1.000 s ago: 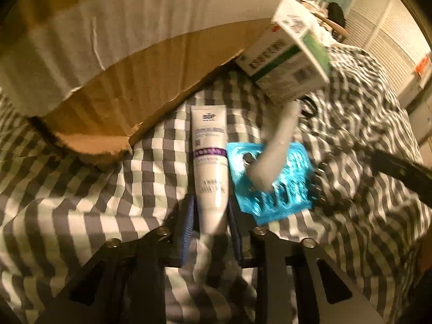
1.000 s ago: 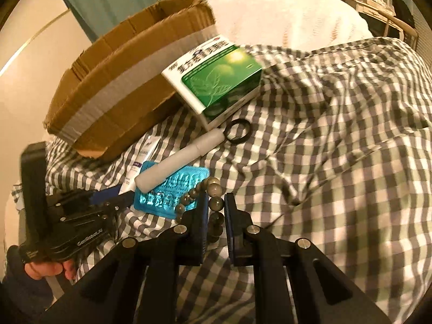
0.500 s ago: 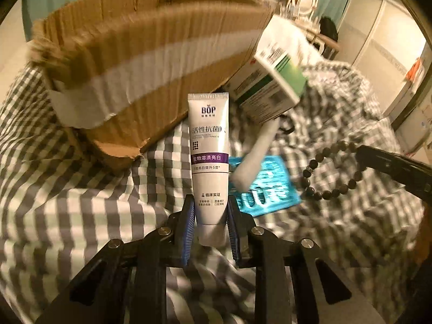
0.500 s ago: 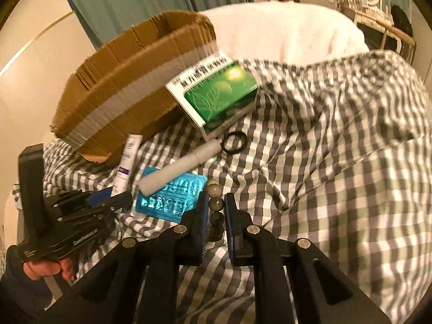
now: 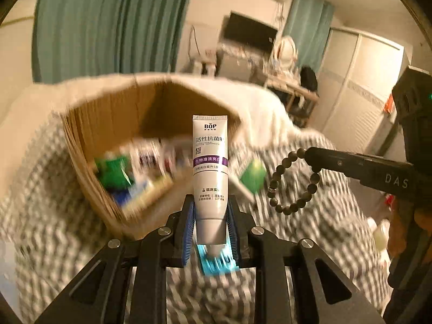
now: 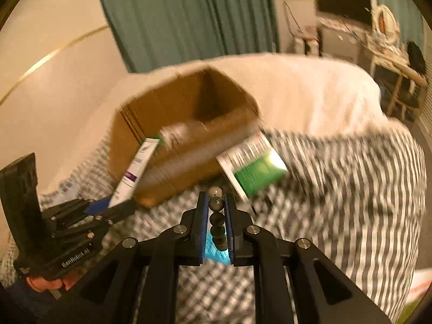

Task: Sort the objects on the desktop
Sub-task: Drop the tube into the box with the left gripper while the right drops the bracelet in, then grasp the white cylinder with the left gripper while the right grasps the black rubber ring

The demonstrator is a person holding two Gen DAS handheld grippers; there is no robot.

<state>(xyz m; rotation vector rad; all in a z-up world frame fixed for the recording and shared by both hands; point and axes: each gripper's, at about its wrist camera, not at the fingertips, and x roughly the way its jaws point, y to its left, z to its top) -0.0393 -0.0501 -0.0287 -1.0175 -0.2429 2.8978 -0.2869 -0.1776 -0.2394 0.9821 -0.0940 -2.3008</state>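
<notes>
Left gripper (image 5: 211, 224): pads clamp the tube (image 5: 211, 167) near its cap end; crimped end sticks forward, clear of the bed.
Right gripper (image 6: 216, 210): narrow, pinching a few beads of the bracelet (image 5: 293, 181), the loop dangling free.
Box (image 5: 89, 167): open-topped, just ahead, partly filled.
Advice: carry each over the rim before loosening; let the hanging loop clear the cardboard edge first.
Left behind: green carton (image 6: 253, 170) leaning by the box.

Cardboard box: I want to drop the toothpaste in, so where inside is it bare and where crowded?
Inside the cardboard box, the far corner under the back walls looks bare. The near left floor is crowded with blurred packets. The toothpaste tube hides the right side.
</notes>
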